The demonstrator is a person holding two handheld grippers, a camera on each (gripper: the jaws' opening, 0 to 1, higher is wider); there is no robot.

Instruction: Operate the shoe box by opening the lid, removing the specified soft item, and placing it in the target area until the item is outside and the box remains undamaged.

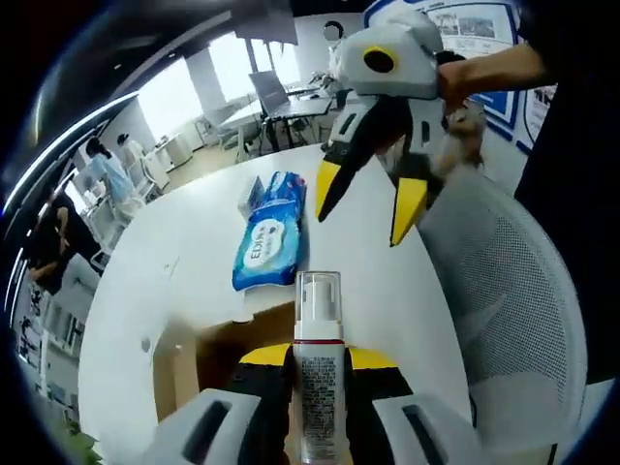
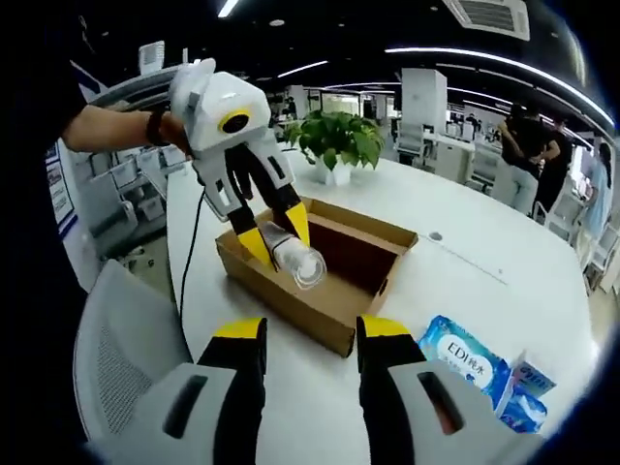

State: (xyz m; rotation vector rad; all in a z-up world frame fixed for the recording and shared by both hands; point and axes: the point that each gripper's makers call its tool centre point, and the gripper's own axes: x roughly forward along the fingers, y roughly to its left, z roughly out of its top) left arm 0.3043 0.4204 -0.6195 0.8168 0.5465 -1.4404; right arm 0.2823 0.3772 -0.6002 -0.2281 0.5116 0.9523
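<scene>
My left gripper is shut on a small pump bottle with a clear cap and a printed label. In the right gripper view that left gripper holds the bottle tilted above the near end of the open brown cardboard box. A corner of the box lies just under the bottle. My right gripper stands open with nothing between its jaws, short of the box's near side. The right gripper hangs above the table's far edge, held by a hand.
A blue wet-wipes pack lies on the white table, with a smaller pack beside it. A potted plant stands beyond the box. A white mesh chair sits against the table edge. People stand at far desks.
</scene>
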